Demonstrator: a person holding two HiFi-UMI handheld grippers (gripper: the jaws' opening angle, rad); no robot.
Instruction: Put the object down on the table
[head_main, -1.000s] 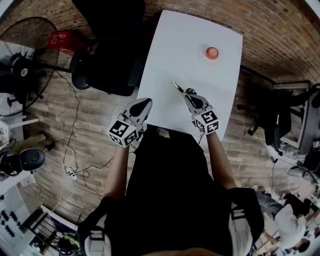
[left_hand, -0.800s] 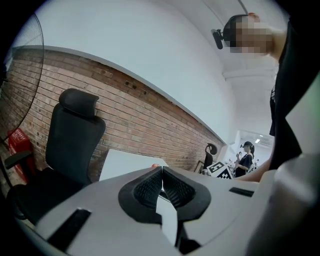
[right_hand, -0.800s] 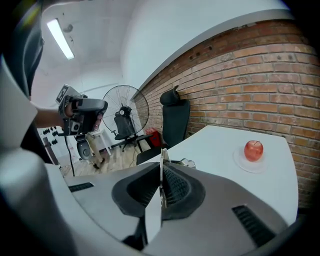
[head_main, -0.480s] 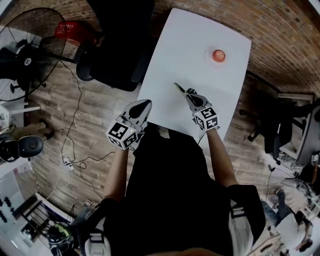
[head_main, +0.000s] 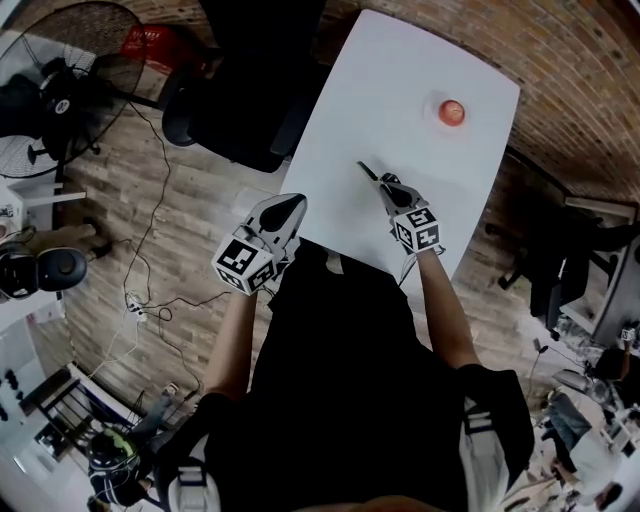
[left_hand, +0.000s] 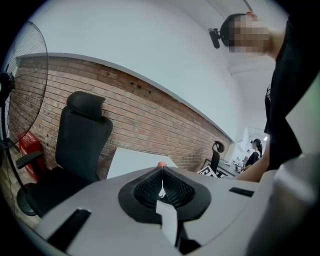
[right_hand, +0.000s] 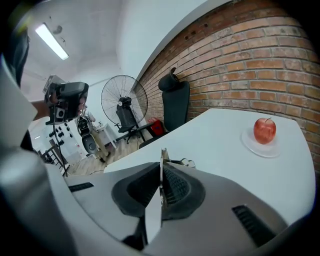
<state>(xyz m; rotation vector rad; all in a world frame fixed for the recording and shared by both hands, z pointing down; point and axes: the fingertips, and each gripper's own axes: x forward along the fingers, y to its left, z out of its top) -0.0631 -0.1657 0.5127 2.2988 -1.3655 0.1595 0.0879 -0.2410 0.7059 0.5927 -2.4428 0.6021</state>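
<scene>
The long white rectangular surface takes up the middle of the head view, with a black high-backed office chair against its left edge. The person stands at the near end with both claws over that edge.

The grey left claw hangs at the near left corner. In its own view its ribbed jaws are pressed together with nothing between them, so it plays no part in the job.

The grey right claw reaches further in over the surface, its jaws clamped tight on a thin, dark, blade-like metal tool. The tool's flat edge shows between the pads in the right gripper view, and its free end points out toward the far side. Whether that end touches the surface cannot be told.

Well beyond it, a red apple sits on a small white plate, apart from everything else.

As I judge it, the carrying is done and the placing is not: the tool has yet to be lowered flat and let go
</scene>
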